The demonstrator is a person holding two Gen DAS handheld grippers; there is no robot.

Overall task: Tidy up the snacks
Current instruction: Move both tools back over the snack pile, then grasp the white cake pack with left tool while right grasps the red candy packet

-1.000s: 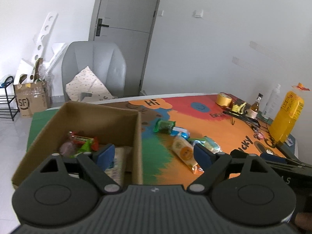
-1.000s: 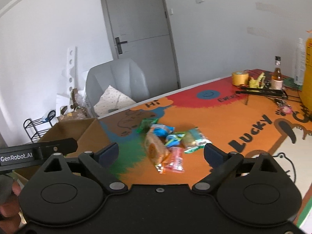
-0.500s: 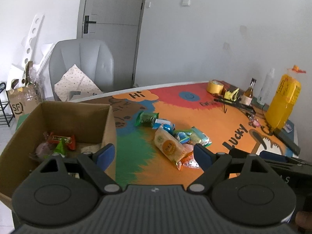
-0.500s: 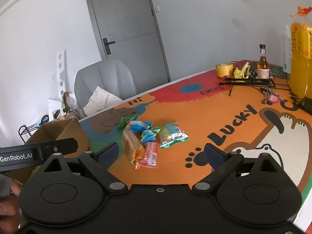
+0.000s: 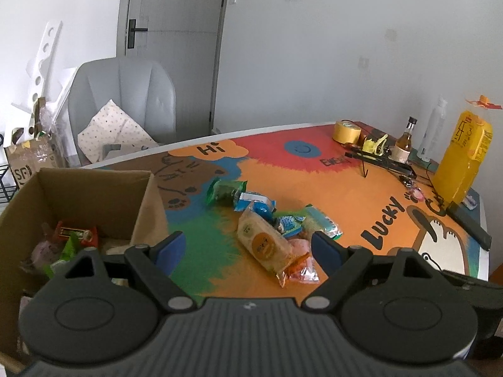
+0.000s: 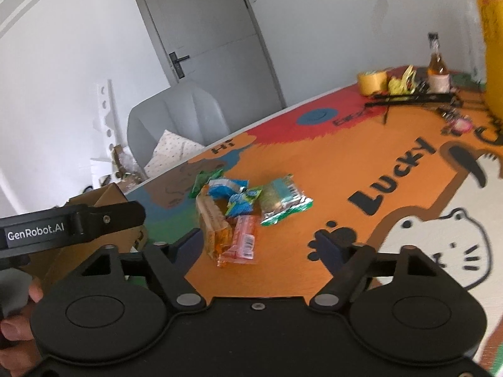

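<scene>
Left gripper: tongs spread wide, nothing between them; held above the table's near edge, between the cardboard box and the heap of snacks.
Right gripper: tongs spread wide, nothing pinched; held low over the near edge, with the heap just ahead of the gap.
Snack heap: loose packets clustered mid-table on the painted mat — several touch or overlap.
Biscuit pack: long clear wrapper with an orange round label, nearest the left gripper, lying at a slant.
Pink packet: lies against the biscuit pack's near end.
Blue packets: two, behind the biscuit pack, close together.
Green packet: farthest of the heap, toward the box side.
Teal-striped packet: on the heap's right side, silver seam at its end.
Cardboard box: open, at the table's left end, well apart from the heap; it holds a red-wrapped bar and a green wrapper, other contents unclear.
Far right of the table: tape roll, small brown bottle, tall yellow bag — all well apart from the snacks.
Behind the table: grey chair with a dotted cushion, grey door.
</scene>
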